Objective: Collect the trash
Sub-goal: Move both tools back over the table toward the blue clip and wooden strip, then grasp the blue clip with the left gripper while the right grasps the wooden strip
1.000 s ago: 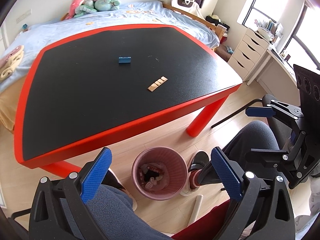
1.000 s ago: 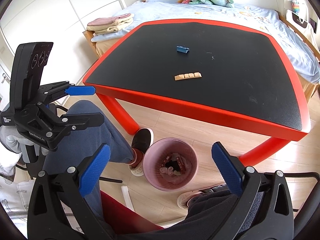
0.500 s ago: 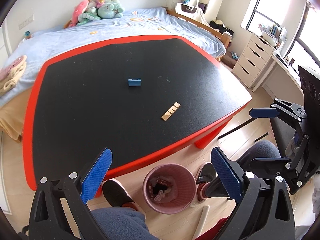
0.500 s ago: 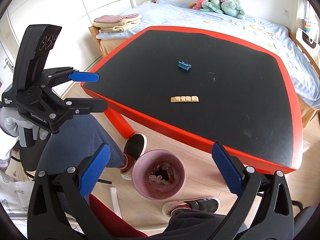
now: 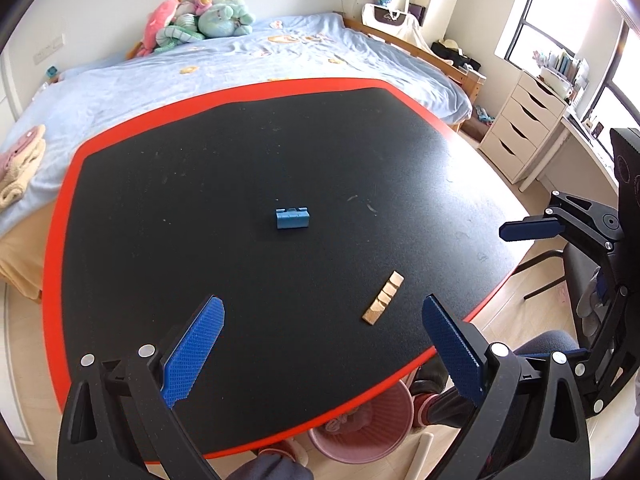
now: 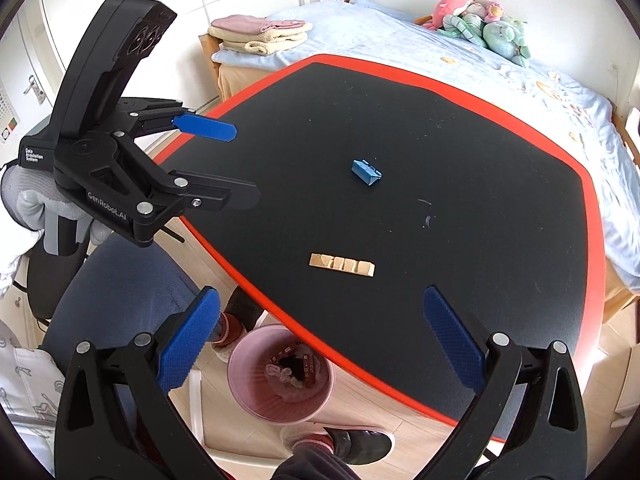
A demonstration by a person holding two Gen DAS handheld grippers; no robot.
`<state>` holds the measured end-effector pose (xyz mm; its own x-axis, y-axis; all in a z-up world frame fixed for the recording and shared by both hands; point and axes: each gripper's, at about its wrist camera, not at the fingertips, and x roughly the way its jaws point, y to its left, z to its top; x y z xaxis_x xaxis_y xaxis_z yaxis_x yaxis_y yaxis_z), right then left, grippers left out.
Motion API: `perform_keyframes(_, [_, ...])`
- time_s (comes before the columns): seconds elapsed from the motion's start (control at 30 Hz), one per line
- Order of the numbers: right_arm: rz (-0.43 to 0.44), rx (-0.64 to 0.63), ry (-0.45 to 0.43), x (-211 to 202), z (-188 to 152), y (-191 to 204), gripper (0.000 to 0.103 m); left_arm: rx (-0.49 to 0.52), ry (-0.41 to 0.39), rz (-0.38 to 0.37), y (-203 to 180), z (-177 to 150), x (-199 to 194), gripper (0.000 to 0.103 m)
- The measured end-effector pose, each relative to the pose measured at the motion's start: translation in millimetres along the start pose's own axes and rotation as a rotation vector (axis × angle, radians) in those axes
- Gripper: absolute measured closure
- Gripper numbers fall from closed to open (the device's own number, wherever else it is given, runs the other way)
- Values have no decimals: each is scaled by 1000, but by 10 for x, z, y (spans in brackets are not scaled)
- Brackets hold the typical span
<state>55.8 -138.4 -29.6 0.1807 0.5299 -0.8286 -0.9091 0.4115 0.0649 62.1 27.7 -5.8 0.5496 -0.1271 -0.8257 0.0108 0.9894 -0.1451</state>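
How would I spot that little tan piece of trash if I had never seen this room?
Find the black table with the red rim beside the bed. Two small things lie on it: the tan strip lies flat near the front edge, above the pink bin on the floor. Unlike the stubby blue block farther in, it is long, pale and notched into segments.

Left claw (image 5: 320, 344) and right claw (image 6: 320, 340), 2 spread-wide, empty, side by side.

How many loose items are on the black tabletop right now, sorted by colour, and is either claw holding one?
Blue: 1, the small blue block
Tan: 1, the notched wooden strip
Total: 2
Neither: the left claw and right claw are both open with nothing between their fingers. The pink trash bin on the floor already has things in it.
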Motion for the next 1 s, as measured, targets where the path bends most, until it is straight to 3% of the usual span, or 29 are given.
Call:
perform_keyframes(0.4, [35, -104, 73, 606, 127, -258, 4, -15, 66, 15, 180, 299, 687, 8])
perform_keyframes(0.73, [84, -194, 58, 829, 129, -325, 4, -33, 85, 49, 276, 355, 1057, 8])
perform_keyframes(1.0, [86, -257, 70, 964, 51, -247, 23, -7, 49, 83, 269, 387, 1090, 10])
